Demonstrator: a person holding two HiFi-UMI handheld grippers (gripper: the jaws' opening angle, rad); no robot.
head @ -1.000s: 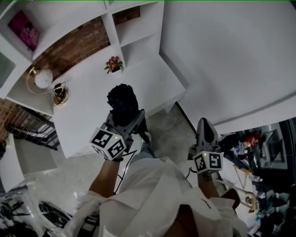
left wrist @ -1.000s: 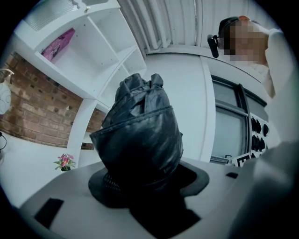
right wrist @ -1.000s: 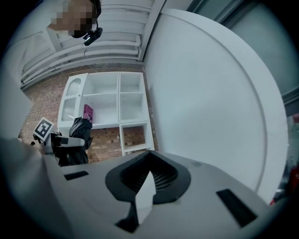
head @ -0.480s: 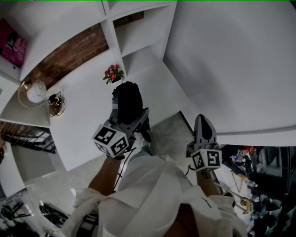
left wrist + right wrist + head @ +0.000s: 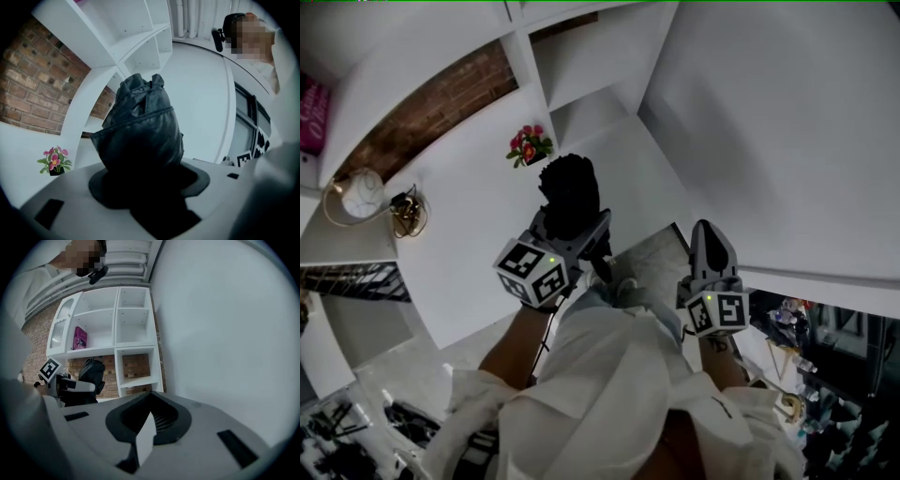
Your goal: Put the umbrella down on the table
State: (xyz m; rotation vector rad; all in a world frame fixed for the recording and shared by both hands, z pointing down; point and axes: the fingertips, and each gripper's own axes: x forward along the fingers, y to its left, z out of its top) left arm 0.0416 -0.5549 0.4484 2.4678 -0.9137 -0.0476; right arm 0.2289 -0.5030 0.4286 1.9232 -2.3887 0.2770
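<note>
A folded black umbrella [image 5: 570,192] stands upright in my left gripper [image 5: 572,230], which is shut on its lower part. In the left gripper view the umbrella [image 5: 140,131] fills the middle and hides the jaws. It hangs over the near part of the white table [image 5: 478,234], apart from the tabletop. My right gripper [image 5: 711,246] is off to the right over the floor, its jaws together with nothing between them. The right gripper view shows the left gripper with the umbrella [image 5: 91,373] in front of the shelves.
A small pot of pink flowers [image 5: 528,146] stands on the table beyond the umbrella. A round clock [image 5: 358,192] and a gold ornament [image 5: 408,216] sit at the table's left. White shelves [image 5: 581,56] rise behind, and a white wall [image 5: 787,141] stands to the right.
Both grippers have moved forward towards the table and shelves. The umbrella, still gripped, now reaches further over the tabletop, closer to the flower pot.
</note>
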